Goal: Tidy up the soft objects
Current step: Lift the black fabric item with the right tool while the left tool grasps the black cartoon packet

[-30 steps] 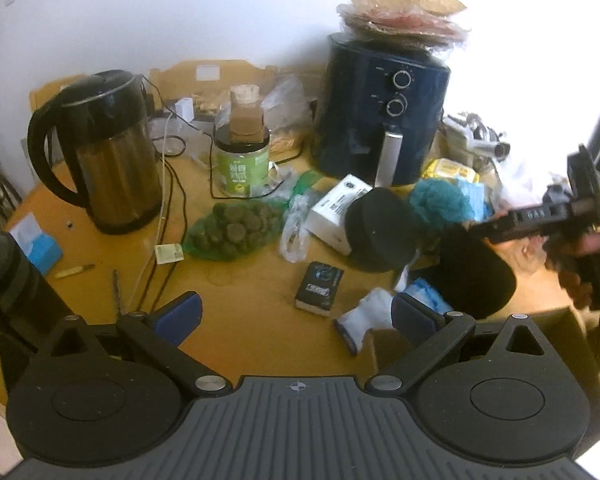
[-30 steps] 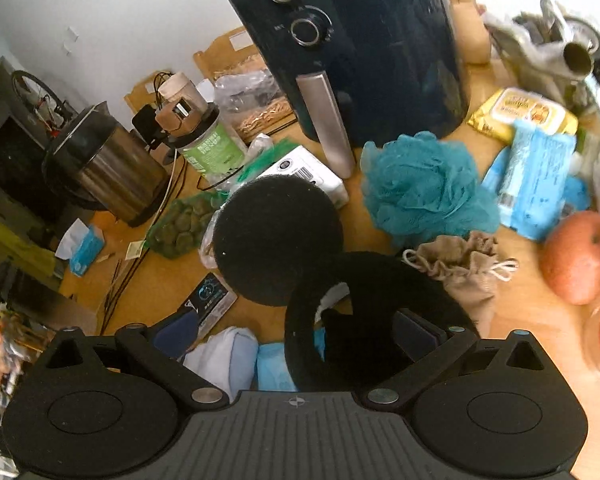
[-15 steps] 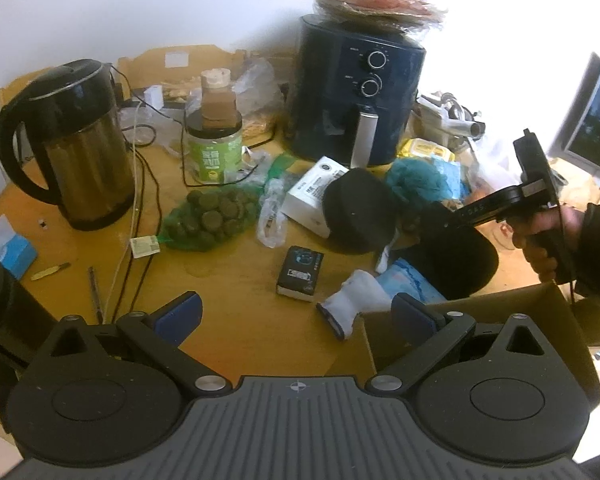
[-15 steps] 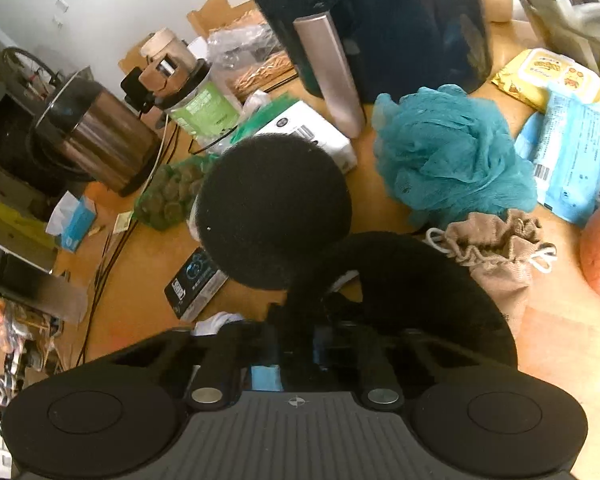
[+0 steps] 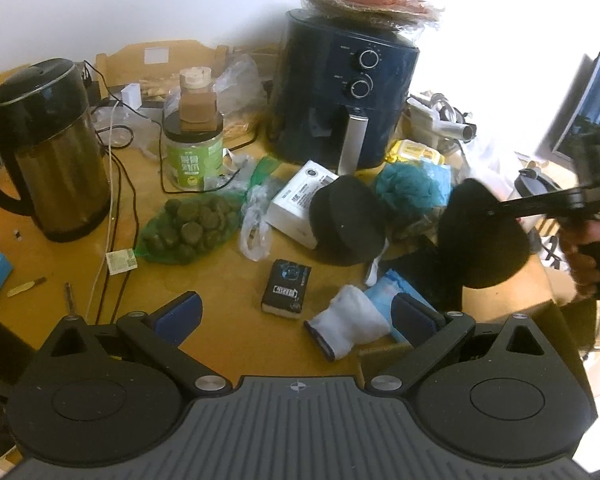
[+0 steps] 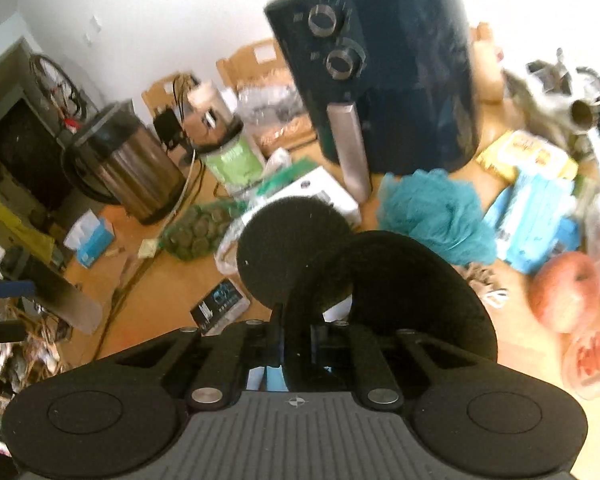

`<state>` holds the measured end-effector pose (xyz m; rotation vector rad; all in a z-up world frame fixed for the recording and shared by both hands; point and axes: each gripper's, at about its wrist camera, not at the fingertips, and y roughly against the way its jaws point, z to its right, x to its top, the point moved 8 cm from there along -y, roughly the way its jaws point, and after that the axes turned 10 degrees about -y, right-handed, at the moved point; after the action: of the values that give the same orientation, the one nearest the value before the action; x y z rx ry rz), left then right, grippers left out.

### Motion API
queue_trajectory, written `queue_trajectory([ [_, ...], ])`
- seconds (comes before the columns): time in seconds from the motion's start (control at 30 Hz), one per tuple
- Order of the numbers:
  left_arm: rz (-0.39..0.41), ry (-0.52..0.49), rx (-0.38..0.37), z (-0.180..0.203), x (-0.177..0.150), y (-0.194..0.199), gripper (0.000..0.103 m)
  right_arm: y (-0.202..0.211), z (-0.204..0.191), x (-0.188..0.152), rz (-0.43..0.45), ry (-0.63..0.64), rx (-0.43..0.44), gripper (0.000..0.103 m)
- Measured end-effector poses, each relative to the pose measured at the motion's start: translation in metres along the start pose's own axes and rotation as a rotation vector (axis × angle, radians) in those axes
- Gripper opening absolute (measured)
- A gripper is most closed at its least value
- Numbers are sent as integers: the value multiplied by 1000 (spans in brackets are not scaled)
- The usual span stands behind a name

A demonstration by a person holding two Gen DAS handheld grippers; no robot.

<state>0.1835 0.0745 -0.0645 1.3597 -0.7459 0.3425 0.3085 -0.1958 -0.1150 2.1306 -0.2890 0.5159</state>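
Note:
My right gripper (image 6: 296, 320) has its jaws closing on the edge of a black round foam pad (image 6: 404, 288), which they pinch. In the left wrist view that pad (image 5: 480, 236) hangs above the table, held by the right gripper (image 5: 496, 210) in a hand. A second black foam disc (image 5: 346, 220) leans on a white box (image 5: 296, 200). A teal bath pouf (image 5: 408, 188) lies behind it. My left gripper (image 5: 296, 312) is open over the table, with a white sock (image 5: 348, 324) and a small black box (image 5: 286, 292) lying between its fingers.
An open cardboard box (image 5: 500, 320) stands at the near right. A dark air fryer (image 5: 340, 92), a kettle (image 5: 56, 152), a green jar (image 5: 194, 156) and a bag of green pucks (image 5: 188, 228) crowd the back. Cables (image 5: 112, 216) trail left. An apple (image 6: 564, 292) sits right.
The right gripper closed on the black foam pad and raised it off the table. The left gripper drifted right, bringing the cardboard box into view; its jaws stayed open.

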Motion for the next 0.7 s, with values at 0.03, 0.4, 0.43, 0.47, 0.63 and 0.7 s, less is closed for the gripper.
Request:
queue_trajectory([
  [0.03,0,-3,-2,-1,1,-2,103,9,1,1,20,-8,1,13],
  [0.4,-74,-96,5,-1,6,-50,103,75,9,-7,147,-51,-52,13],
  [0.43,-82,-103,7,-1,6,-56,103,78,9,-9,151,-51,-60,13],
  [0.47,-89,-111,5,-1,6,-61,103,83,11,-12,156,-53,-66,13],
  [0.63,-135,-144,14,-3,3,-92,103,99,18,-24,185,-105,-85,13],
  [0.7,-159,-155,13,-4,0,-108,102,104,19,-30,196,-127,-89,13],
])
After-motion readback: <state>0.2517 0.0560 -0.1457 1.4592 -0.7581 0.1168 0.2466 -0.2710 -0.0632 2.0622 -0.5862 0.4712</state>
